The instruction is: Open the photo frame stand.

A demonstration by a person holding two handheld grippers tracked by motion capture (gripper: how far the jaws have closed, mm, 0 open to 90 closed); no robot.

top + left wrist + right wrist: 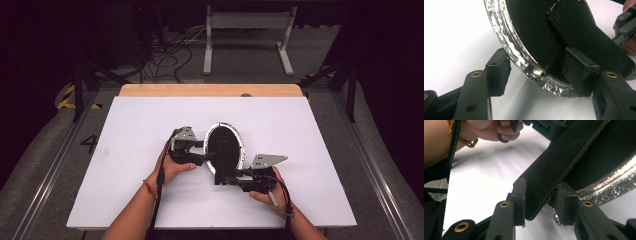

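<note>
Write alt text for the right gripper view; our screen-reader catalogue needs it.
Right gripper fingers pinch a flat black stand flap on an oval mirror back with a silver rim, over a white table.

Far end of oval black-backed mirror [529, 37] beyond left gripper view's top edge.

The oval frame [243, 145] has a silver rim that looks like metal, glossy but rough and flaked. Its back [534, 37] is matt black, like cloth or card, and the flat stand [559, 165] also. The gripper jaws look like matt black plastic with brass-coloured rivets. The table [300, 130] has a smooth, matt white cover; at 12 o'clock its edge shows bare wood.
</note>
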